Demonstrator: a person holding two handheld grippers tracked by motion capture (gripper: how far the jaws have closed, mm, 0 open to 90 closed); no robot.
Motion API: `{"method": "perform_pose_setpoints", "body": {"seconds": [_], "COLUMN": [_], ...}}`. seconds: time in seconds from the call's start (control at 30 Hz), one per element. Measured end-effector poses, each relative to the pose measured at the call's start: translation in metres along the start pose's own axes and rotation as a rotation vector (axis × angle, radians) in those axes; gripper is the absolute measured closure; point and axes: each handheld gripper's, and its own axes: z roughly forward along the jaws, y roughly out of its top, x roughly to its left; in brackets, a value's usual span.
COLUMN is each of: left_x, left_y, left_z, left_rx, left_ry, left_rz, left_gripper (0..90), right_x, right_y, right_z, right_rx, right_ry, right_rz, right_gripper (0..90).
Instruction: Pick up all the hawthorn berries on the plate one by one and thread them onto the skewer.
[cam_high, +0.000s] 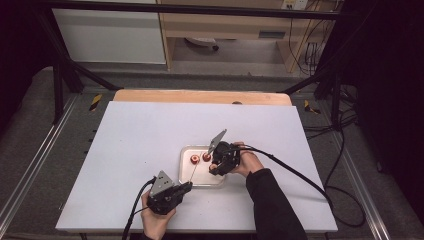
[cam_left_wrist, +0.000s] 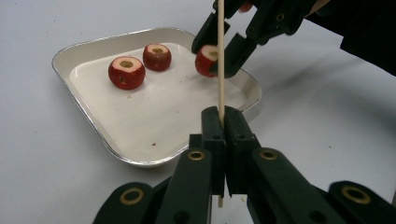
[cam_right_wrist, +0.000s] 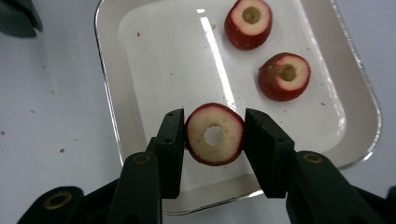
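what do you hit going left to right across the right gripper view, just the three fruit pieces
Held cored piece between the right gripper's jaws → upper loose piece → lower loose piece, nearest the tray's right rim.

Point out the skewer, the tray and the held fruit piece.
skewer (cam_left_wrist: 221, 60): left gripper view, mid-shaft.
tray (cam_right_wrist: 112, 100): right gripper view, left wall.
held fruit piece (cam_right_wrist: 215, 134): right gripper view, cut face beside the hole.

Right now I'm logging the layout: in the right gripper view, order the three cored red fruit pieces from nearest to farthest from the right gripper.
1. The clamped piece, between the right gripper jaws, over the tray.
2. The middle piece, up and right on the tray.
3. The far piece, near the top edge.
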Motion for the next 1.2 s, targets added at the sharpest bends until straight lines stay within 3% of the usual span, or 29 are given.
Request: {"method": "perform_pose_setpoints", "body": {"seconds": [0.03,0.07,0.13,0.17,0.2,0.27,0.3,0.33,0.47,0.5,0.53,0.73,0.83,0.87,0.9,0.93,1.03,1.07,1.2], "left_x": [0.000,-0.001,-0.001,-0.002,-0.003,-0.004,-0.005,-0.005,-0.008,-0.008,-0.010,-0.016,-0.019,-0.021,-0.021,-0.022,-0.024,-0.025,-0.027], "left_y": [0.000,0.000,-0.001,-0.001,-0.001,-0.001,-0.001,-0.001,0.000,0.000,0.001,0.002,0.003,0.003,0.003,0.003,0.004,0.004,0.003], "left_z": [0.000,0.000,0.002,0.002,0.003,0.004,0.004,0.004,0.006,0.006,0.006,0.009,0.010,0.011,0.011,0.012,0.013,0.013,0.014], "left_rx": [-0.003,-0.006,-0.010,-0.012,-0.015,-0.024,-0.030,-0.033,-0.051,-0.051,-0.053,-0.069,-0.072,-0.071,-0.071,-0.074,-0.078,-0.081,-0.091], "left_ry": [0.001,0.002,0.002,0.001,0.003,0.004,0.005,0.006,0.013,0.013,0.011,0.008,0.007,0.006,0.006,0.002,0.003,0.005,0.010], "left_rz": [0.000,-0.004,-0.009,-0.011,-0.013,-0.016,-0.017,-0.019,-0.021,-0.021,-0.022,-0.016,-0.014,-0.014,-0.014,-0.018,-0.013,-0.012,-0.016], "left_gripper": [88.5,88.5,88.5,88.5,88.5,88.6,88.6,88.6,88.6,88.6,88.6,88.7,88.7,88.7,88.7,88.7,88.6,88.7,88.6], "right_x": [0.000,0.000,0.001,0.001,0.002,0.002,0.003,0.004,0.005,0.005,0.007,0.012,0.012,0.013,0.013,0.014,0.015,0.016,0.018], "right_y": [0.000,0.000,-0.001,-0.001,-0.003,-0.004,-0.008,-0.011,-0.021,-0.021,-0.027,-0.040,-0.043,-0.046,-0.046,-0.047,-0.048,-0.049,-0.048], "right_z": [-0.005,-0.011,-0.017,-0.017,-0.025,-0.028,-0.035,-0.039,-0.054,-0.054,-0.062,-0.074,-0.076,-0.079,-0.079,-0.080,-0.081,-0.081,-0.082], "right_rx": [-0.013,-0.042,-0.075,-0.075,-0.135,-0.158,-0.225,-0.252,-0.388,-0.388,-0.474,-0.627,-0.672,-0.727,-0.727,-0.774,-0.809,-0.853,-0.917], "right_ry": [0.000,0.014,0.029,0.029,0.030,0.029,0.031,0.031,0.032,0.032,0.045,0.011,0.016,0.018,0.018,0.020,0.022,0.026,0.037], "right_rz": [0.027,0.084,0.131,0.131,0.193,0.215,0.288,0.321,0.427,0.427,0.503,0.605,0.636,0.669,0.669,0.695,0.719,0.747,0.779], "right_gripper": [59.6,59.6,59.6,59.6,59.6,59.6,59.6,59.6,59.7,59.7,59.7,59.8,59.8,59.8,59.8,59.8,59.8,59.8,59.8]}}
